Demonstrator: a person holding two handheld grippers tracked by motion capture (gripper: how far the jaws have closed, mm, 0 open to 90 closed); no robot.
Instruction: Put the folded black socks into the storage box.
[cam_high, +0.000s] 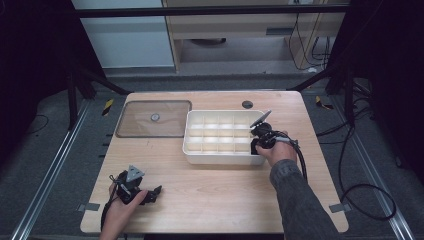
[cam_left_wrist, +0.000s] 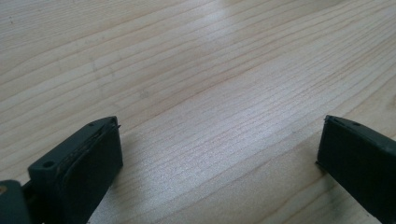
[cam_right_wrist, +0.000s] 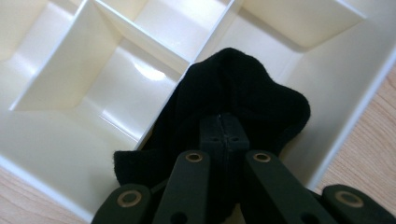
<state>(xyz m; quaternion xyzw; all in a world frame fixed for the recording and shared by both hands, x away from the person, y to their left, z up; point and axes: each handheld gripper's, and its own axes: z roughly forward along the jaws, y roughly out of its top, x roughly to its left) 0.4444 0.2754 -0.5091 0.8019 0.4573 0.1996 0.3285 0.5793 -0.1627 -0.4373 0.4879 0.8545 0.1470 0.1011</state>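
Note:
A cream divided box (cam_high: 192, 142) stands in the middle of the wooden table. My right gripper (cam_high: 257, 145) is at the box's near right corner, shut on a black cloth (cam_right_wrist: 243, 93). In the right gripper view the jaws are pressed together with the black cloth bunched around them, over the corner compartment of the divided box (cam_right_wrist: 60, 130). My left gripper (cam_high: 155, 192) rests low over the table near the front left edge. Its jaws stand wide apart in the left gripper view (cam_left_wrist: 219, 158), with bare wood between them.
A clear flat lid (cam_high: 154, 119) with a small round knob lies at the back left of the table (cam_high: 220, 195), beside the box. A dark round hole (cam_high: 247, 104) sits in the tabletop behind the box. Cables trail off the right side.

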